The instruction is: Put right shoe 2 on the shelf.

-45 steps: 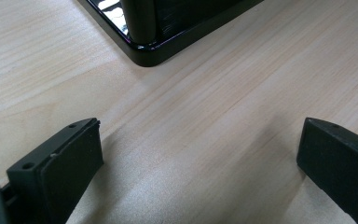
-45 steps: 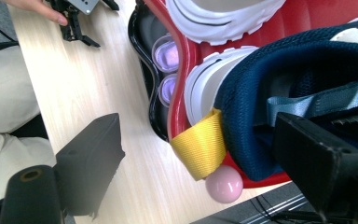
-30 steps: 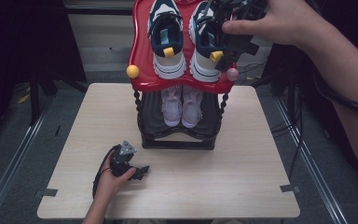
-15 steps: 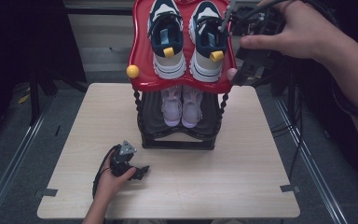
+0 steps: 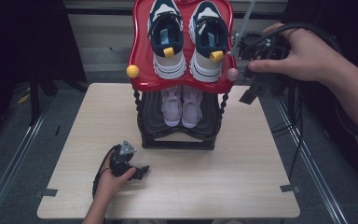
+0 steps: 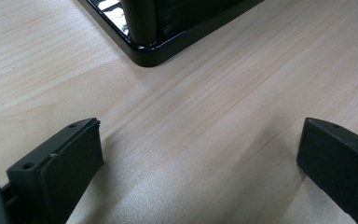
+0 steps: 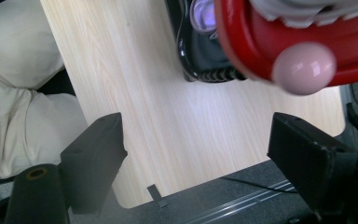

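A two-tier shoe rack stands at the table's far middle. Its red top shelf (image 5: 142, 56) carries a pair of navy and white sneakers (image 5: 168, 35). The black lower shelf (image 5: 151, 123) holds a pair of pale lilac shoes (image 5: 182, 105). My right gripper (image 5: 256, 91) hangs in the air just right of the red shelf, beside its pink ball (image 5: 232, 74). In the right gripper view its jaws stand open (image 7: 196, 123) over bare table, with the pink ball (image 7: 304, 68) ahead. My left gripper (image 5: 140, 171) rests on the table at the front left, open (image 6: 200, 128), nothing between its jaws.
The rack's black base corner (image 6: 144, 51) lies just ahead of the left gripper. A yellow ball (image 5: 132, 71) sticks out at the red shelf's left. Cables trail off the table's right side (image 5: 298, 135). Wooden tabletop (image 5: 242, 177) stretches in front of the rack.
My right gripper has moved from above the right sneaker on the top shelf to the right and down, off the shelf's edge. The left gripper has stayed put.
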